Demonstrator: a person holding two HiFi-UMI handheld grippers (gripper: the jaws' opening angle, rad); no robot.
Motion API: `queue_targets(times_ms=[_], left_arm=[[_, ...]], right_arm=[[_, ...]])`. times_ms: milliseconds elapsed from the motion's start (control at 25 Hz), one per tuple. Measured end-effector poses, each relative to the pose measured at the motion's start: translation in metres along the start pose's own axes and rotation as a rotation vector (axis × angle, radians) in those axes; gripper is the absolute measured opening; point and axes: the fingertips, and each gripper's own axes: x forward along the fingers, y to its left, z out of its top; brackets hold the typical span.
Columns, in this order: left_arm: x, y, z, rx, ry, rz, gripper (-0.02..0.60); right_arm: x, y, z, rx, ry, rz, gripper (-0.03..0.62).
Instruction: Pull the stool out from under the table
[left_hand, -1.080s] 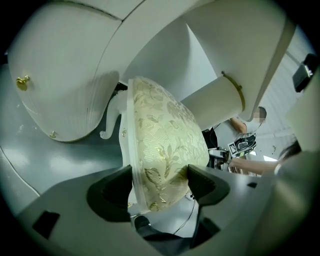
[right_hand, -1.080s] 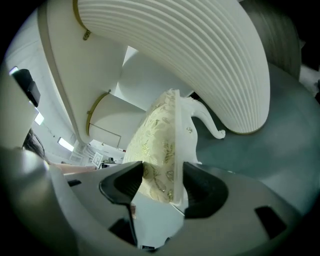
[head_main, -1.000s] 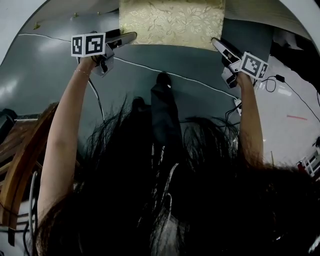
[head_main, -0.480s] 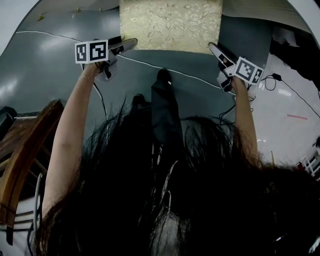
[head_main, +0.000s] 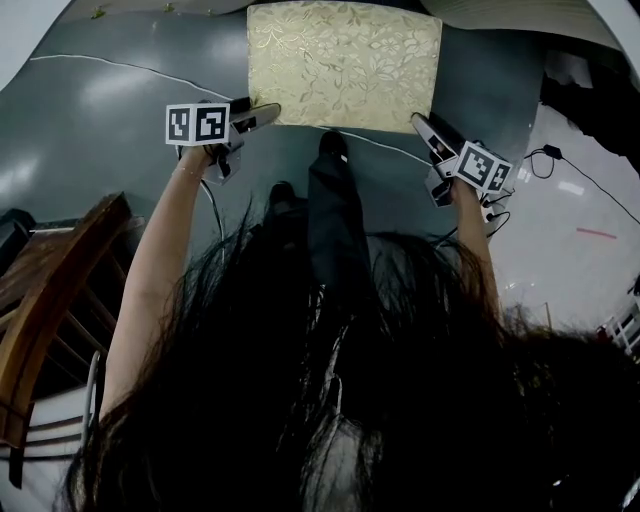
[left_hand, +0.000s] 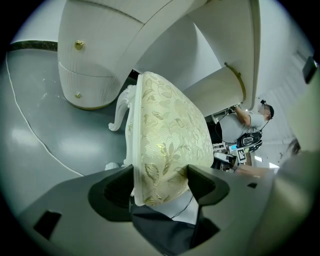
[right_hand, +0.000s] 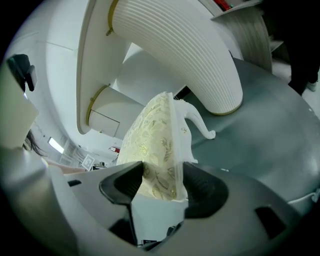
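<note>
The stool (head_main: 343, 62) has a cream seat with a gold leaf pattern and white carved legs; its seat shows almost whole in the head view, near the white table (head_main: 500, 12) at the top. My left gripper (head_main: 268, 113) is shut on the stool's near left corner. In the left gripper view the cushion (left_hand: 167, 150) sits clamped between the jaws of the left gripper (left_hand: 160, 182). My right gripper (head_main: 420, 124) is shut on the near right corner. The right gripper view shows the right gripper (right_hand: 162, 182) with its jaws pressed on the seat edge (right_hand: 160, 150).
A white cable (head_main: 120, 66) runs across the grey floor. A wooden chair (head_main: 50, 300) stands at the left. The white ribbed table base (left_hand: 85, 75) rises behind the stool. The person's own legs and shoe (head_main: 332, 145) stand between the grippers. Another person (left_hand: 252, 117) is far off.
Both grippers have drawn toward me with the stool held in them. More of the seat has come out from under the table.
</note>
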Motion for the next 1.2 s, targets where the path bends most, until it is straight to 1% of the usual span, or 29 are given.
queue_targets(times_ms=[120, 280, 360, 440, 560, 640, 760, 840, 1000, 1040, 1200], left_arm=[[-0.001, 0.002, -0.002, -0.026, 0.017, -0.006, 0.345], [0.001, 0.004, -0.003, -0.042, 0.038, -0.012, 0.345], [0.003, 0.006, -0.005, -0.049, 0.058, -0.01, 0.345], [0.005, 0.007, -0.007, -0.056, 0.089, -0.006, 0.345], [0.007, 0.01, -0.009, -0.053, 0.135, -0.004, 0.345], [0.006, 0.01, -0.008, -0.04, 0.153, -0.004, 0.345], [0.005, 0.007, -0.003, -0.031, 0.124, 0.0, 0.345], [0.006, 0.006, -0.001, -0.025, 0.109, 0.007, 0.348], [0.002, 0.005, -0.002, -0.025, 0.13, 0.023, 0.35], [0.0, 0.005, -0.002, -0.027, 0.128, 0.037, 0.35], [-0.013, 0.003, 0.001, 0.001, 0.079, 0.131, 0.348]], right_arm=[[0.001, 0.002, 0.002, 0.008, 0.031, -0.017, 0.261], [0.002, -0.001, 0.003, 0.012, 0.069, -0.045, 0.261], [0.001, -0.007, 0.001, 0.017, 0.08, -0.066, 0.261], [0.002, -0.008, -0.004, 0.043, 0.1, -0.066, 0.261], [0.002, -0.006, -0.013, 0.08, 0.136, -0.074, 0.261], [-0.001, -0.007, -0.015, 0.087, 0.132, -0.099, 0.261], [-0.007, -0.014, -0.011, 0.078, 0.068, -0.162, 0.261], [-0.009, -0.017, -0.009, 0.071, 0.046, -0.197, 0.261], [-0.008, -0.003, -0.012, 0.091, 0.047, -0.171, 0.261], [-0.009, 0.0, -0.011, 0.091, 0.045, -0.171, 0.261], [-0.02, 0.003, -0.004, 0.029, 0.039, -0.248, 0.261]])
